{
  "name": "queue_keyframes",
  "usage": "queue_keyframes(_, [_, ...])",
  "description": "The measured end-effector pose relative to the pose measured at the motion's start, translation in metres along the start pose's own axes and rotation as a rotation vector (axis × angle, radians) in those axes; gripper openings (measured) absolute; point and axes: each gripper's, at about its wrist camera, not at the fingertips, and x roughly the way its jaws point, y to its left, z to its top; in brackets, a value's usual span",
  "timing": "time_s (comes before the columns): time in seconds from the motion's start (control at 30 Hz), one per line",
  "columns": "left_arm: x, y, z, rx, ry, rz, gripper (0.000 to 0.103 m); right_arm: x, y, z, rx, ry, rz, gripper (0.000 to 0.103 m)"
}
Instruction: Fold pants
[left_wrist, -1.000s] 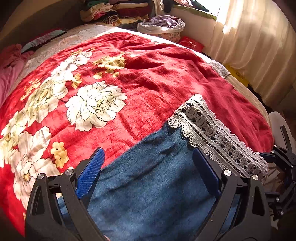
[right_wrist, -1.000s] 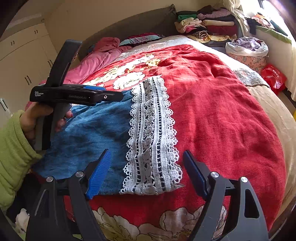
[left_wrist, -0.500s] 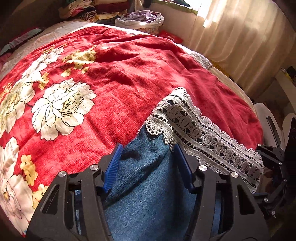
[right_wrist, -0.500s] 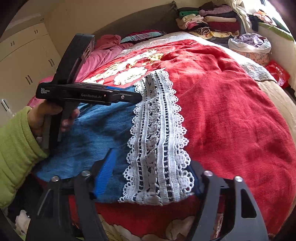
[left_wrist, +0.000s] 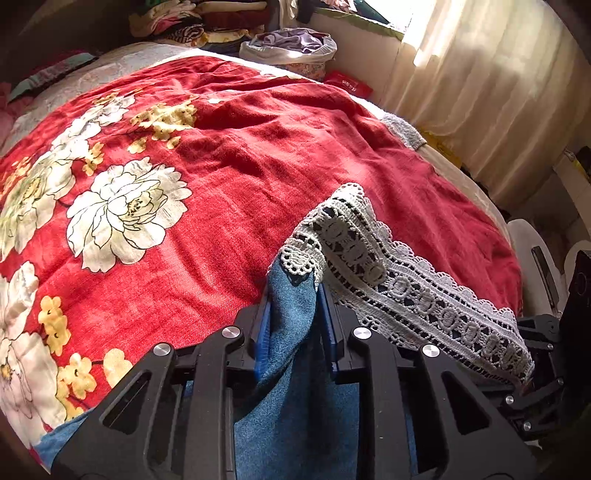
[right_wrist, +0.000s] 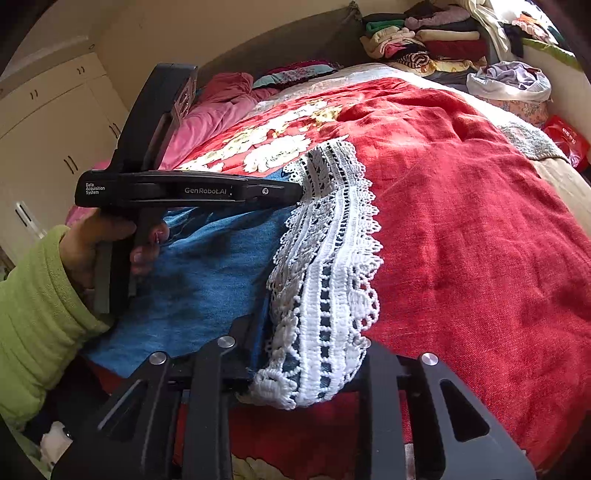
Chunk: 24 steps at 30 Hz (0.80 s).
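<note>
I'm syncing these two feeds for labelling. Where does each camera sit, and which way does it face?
Left wrist: on the left tool, looking down its fingers across the red blanket toward the curtain; its jaws have just closed on the pants.
Right wrist: on the right tool, facing the headboard; jaws just closed on the lace hem; the left hand and green sleeve show.
Shared: pants, lace hem, blanket.

Left gripper (left_wrist: 293, 325) at bottom center has just been closing, blue pads pinching the denim pants (left_wrist: 291, 369). Their white lace hem (left_wrist: 399, 280) trails toward the lower right over the red floral blanket (left_wrist: 258, 155).
</note>
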Motion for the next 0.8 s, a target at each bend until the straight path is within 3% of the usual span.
queue_keyframes(0.23, [-0.042, 0.019, -0.006, -0.123, -0.136, -0.127, 0.008, -0.017, 0.034, 0.017, -0.08, -0.051, 0.034, 0.019])
queue_keyframes(0.4, [-0.092, 0.035, -0.017, -0.168, -0.243, -0.148, 0.008, -0.027, 0.079, 0.031, -0.182, -0.084, 0.075, 0.019])
queue_keyframes(0.57, [-0.125, 0.058, -0.04, -0.206, -0.297, -0.119, 0.008, -0.019, 0.13, 0.035, -0.301, -0.073, 0.12, 0.019])
queue_keyframes(0.73, [-0.127, 0.091, -0.078, -0.299, -0.257, -0.071, 0.009, 0.013, 0.17, 0.021, -0.385, 0.01, 0.125, 0.019])
queue_keyframes(0.8, [-0.132, 0.107, -0.095, -0.364, -0.256, -0.045, 0.018, 0.028, 0.184, 0.014, -0.413, 0.045, 0.112, 0.019])
